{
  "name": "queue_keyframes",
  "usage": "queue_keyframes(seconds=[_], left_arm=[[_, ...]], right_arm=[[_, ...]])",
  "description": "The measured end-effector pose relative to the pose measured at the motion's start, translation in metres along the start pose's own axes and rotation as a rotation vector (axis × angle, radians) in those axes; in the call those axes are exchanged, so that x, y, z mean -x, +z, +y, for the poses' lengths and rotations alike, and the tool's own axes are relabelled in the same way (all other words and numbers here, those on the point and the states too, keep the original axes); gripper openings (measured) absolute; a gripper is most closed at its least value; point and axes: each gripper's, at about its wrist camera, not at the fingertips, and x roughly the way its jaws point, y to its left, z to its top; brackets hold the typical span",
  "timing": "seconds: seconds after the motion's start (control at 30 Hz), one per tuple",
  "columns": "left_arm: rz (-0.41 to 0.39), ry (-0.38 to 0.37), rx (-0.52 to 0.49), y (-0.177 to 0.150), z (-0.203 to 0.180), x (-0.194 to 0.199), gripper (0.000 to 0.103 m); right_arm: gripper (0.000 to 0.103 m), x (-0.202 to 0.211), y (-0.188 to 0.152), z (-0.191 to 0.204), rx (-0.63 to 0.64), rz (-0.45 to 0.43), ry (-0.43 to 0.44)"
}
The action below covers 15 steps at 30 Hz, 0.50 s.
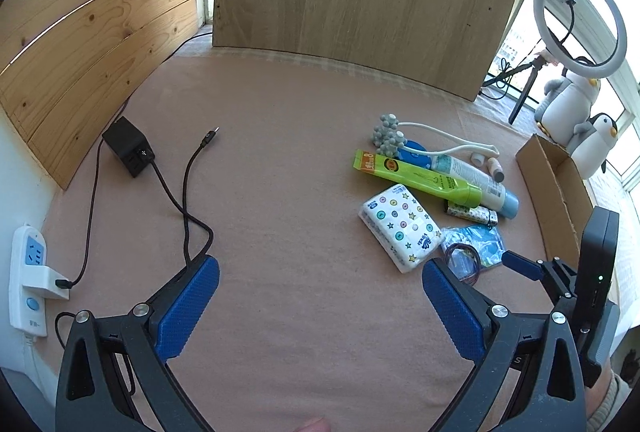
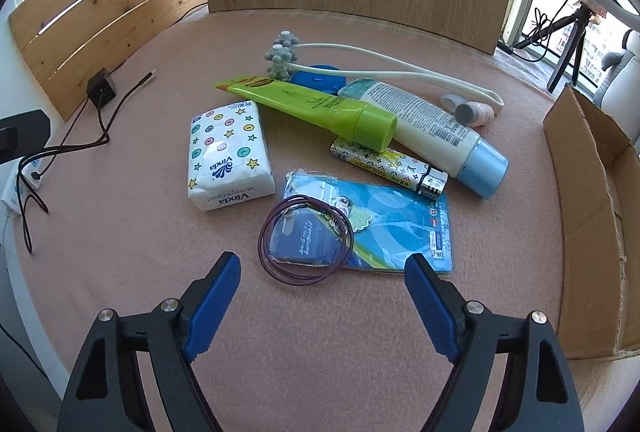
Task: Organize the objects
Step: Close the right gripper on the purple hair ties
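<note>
**Both hand-held grippers open above the counter, clutter pile ahead of the right one**

Right hand-held gripper [image 2: 322, 274]: jaws spread wide, nothing between the blue pads, tilted down at the pink-covered counter [image 2: 120, 252]. Directly ahead of it, between the fingertips' lines, lie purple hair-tie loops [image 2: 306, 240] resting partly on a blue plastic-wrapped card packet [image 2: 384, 228]. Neither pad touches them.

Beyond the packet: a patterned lighter [image 2: 390, 163], a Vinda tissue pack [image 2: 228, 155] to the left, a lime-green tube [image 2: 316, 107] lying across a white tube with a pale blue cap [image 2: 432, 131]. Behind these, a white massage roller with grey knobbed balls [image 2: 282, 57], a blue disc [image 2: 320, 75] partly under it, and a small pink-bodied bottle [image 2: 476, 113]. An open cardboard box [image 2: 592, 191] stands at the right edge of the counter.

Left hand-held gripper [image 1: 320, 272]: jaws likewise wide apart and empty, over bare counter. The pile lies ahead and to its right; its right finger overlaps the hair ties in the picture, contact cannot be told.

Left wrist view only: a black charger block [image 1: 128, 147] with its cable, a white power strip [image 1: 28, 280], a ring light [image 1: 580, 19], plush penguins [image 1: 576, 119], and the right hand-held gripper's body at the right edge.

Right wrist view only: print on the tissue pack and card packet, the lighter's metal head.
</note>
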Motion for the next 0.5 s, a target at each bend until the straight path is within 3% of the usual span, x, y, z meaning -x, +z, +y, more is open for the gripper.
queue_keyframes(seconds=[0.17, 0.33, 0.5], left_arm=[[0.028, 0.015, 0.003, -0.002, 0.003, -0.011, 0.102], [0.033, 0.010, 0.008, -0.003, 0.006, -0.012, 0.102], [0.034, 0.055, 0.005, -0.005, 0.006, -0.015, 0.102]], right_arm=[[0.079, -0.003, 0.004, -0.001, 0.014, -0.016, 0.033], [0.052, -0.010, 0.006, -0.006, -0.012, -0.005, 0.073], [0.043, -0.012, 0.010, -0.015, -0.039, -0.006, 0.100]])
